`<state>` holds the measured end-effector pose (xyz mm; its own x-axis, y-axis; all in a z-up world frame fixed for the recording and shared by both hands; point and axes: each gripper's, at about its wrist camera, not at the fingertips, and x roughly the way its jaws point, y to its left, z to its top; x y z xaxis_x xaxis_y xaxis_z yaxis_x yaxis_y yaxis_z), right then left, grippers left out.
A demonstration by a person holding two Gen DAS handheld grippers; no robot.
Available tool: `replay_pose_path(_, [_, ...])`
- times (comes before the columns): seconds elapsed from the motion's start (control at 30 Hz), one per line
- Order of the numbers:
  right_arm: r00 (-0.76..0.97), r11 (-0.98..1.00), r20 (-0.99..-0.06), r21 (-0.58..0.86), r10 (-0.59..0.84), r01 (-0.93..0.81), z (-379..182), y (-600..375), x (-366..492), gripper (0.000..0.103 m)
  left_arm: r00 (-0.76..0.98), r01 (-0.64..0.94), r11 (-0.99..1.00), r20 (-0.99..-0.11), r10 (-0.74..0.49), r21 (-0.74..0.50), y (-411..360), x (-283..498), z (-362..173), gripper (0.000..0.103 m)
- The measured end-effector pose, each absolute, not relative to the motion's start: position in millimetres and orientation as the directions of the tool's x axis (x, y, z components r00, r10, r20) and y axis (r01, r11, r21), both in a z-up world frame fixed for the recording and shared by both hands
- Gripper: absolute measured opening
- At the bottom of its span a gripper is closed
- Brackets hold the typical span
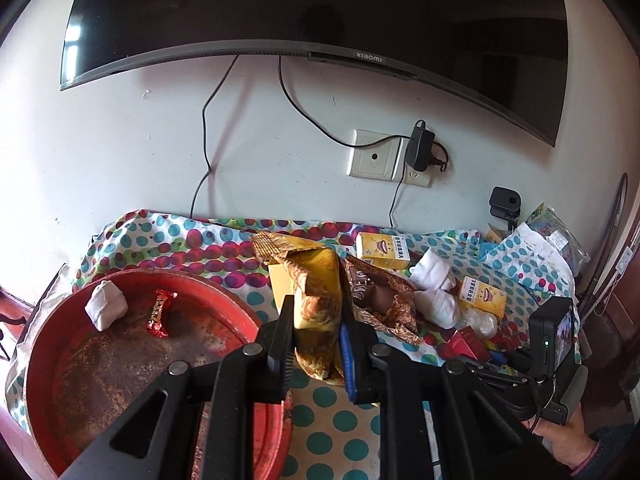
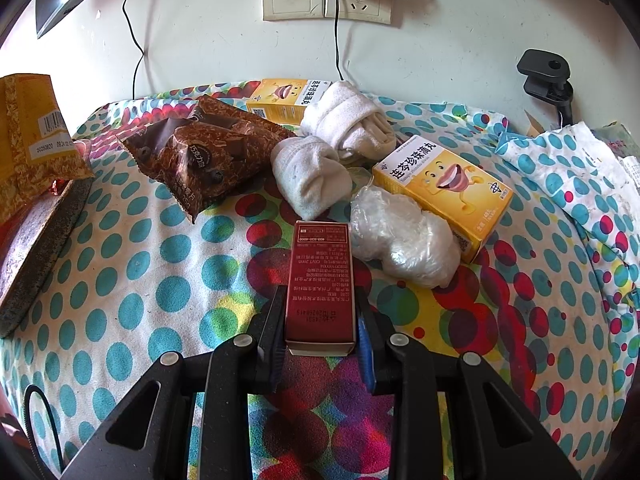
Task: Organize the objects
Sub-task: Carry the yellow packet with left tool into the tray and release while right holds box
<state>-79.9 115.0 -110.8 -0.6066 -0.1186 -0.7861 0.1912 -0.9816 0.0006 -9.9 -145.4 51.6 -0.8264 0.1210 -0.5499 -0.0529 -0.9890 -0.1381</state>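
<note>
So this is early days on the tidy-up, I'd say. The red tray (image 1: 60,360) on the left only has two things in it: a rolled white sock (image 1: 106,310) and a small red candy (image 1: 161,313). Everything else is scattered over the dotted cloth (image 2: 132,280) covering the desk.

The left claw (image 1: 316,344) is clenched on a yellow snack bag (image 1: 318,300), holding it up off the cloth right next to the tray's rim, so my guess is it goes in there next. The right claw (image 2: 320,324) is clamped on a red box (image 2: 320,280); the box looks low over the cloth, but I can't tell if it's lifted or resting.

Left to sort, as far as I can see: the brown chocolate snack bag (image 2: 204,152), two more white sock rolls (image 2: 308,176), two yellow medicine boxes (image 2: 444,188), and a crumpled clear plastic bag (image 2: 404,240) lying just beside the red box. So two items placed, two in hand, and a good half dozen to go.
</note>
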Motion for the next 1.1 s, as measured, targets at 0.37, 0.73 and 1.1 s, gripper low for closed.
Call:
replay_pose_path(0.37, [-0.607,-0.982,-0.786,-0.001,-0.117,0.191,-110.0,114.1,-79.5,0.028,-0.832,0.11,-0.982,-0.555,-0.007,-0.153,-218.0,-12.6,53.0,0.019])
replay_pose_path(0.73, [-0.607,-0.982,-0.786,-0.003,-0.116,0.191,-110.6,115.7,-79.9,0.028,-0.766,0.341,-0.923,-0.621,-0.165,-0.176,-317.0,-10.2,20.2,0.019])
replay_pose_path(1.1, [-0.607,-0.981,-0.786,-0.005,-0.115,0.191,-110.4,114.2,-79.3,0.028,-0.722,0.44,-0.866,-0.668,-0.183,-0.239,-380.8,6.3,-7.4,0.02])
